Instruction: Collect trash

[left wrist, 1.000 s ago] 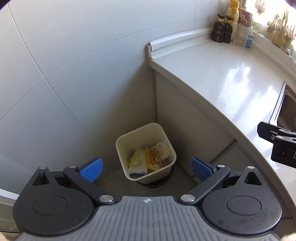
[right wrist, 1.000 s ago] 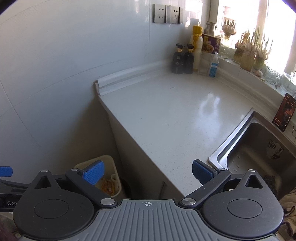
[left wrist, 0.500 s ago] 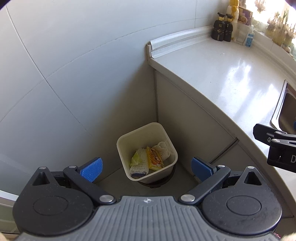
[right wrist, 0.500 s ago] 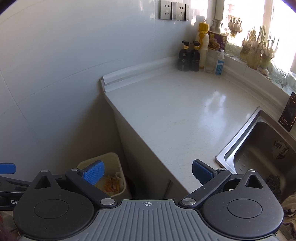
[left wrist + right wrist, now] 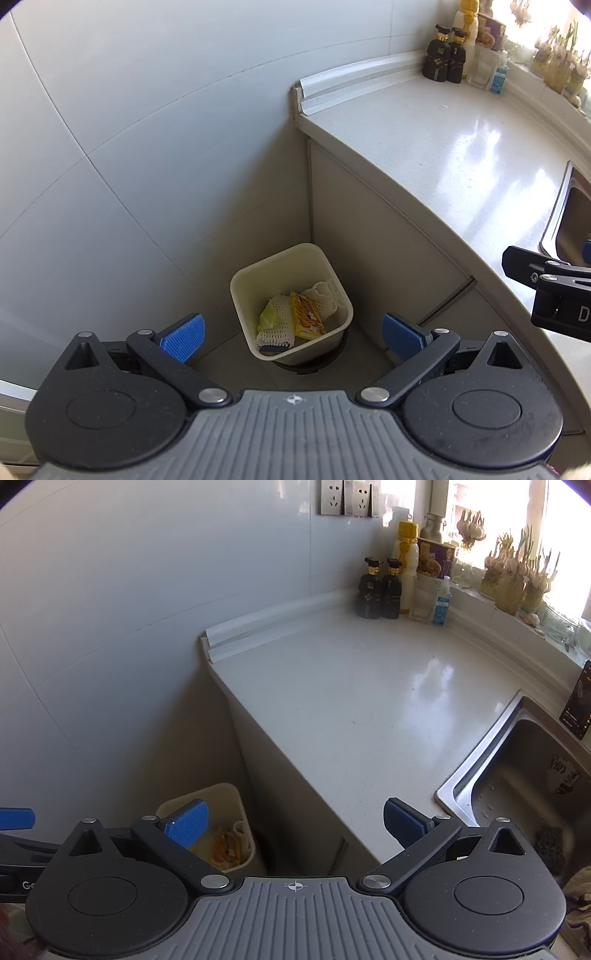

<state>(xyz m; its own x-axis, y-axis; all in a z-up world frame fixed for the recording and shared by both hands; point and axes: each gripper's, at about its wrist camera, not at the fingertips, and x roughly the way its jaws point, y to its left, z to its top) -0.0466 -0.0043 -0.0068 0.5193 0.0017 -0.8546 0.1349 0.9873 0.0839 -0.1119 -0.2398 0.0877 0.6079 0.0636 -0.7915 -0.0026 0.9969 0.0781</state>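
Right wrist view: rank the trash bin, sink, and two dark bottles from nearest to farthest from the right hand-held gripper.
1. Trash bin, low left, and sink, right: too close to call.
2. Dark bottles, far back by the wall.

Right hand-held gripper is open, empty.

A bin [image 5: 291, 301] is set on the floor in the corner between the wall [image 5: 147, 129] and the cabinet side [image 5: 369, 236], below the counter [image 5: 351, 686]. Foam netting [image 5: 275, 321] and a wrapper [image 5: 306, 319] are lodged side by side in the bin. Bottles [image 5: 382, 589] are grouped at the counter's far corner, beneath the sockets [image 5: 349, 496]. A sink [image 5: 524, 775] is sunk into the counter at right. The left gripper [image 5: 291, 338] is held above the bin, the right gripper [image 5: 293, 823] above the counter edge.
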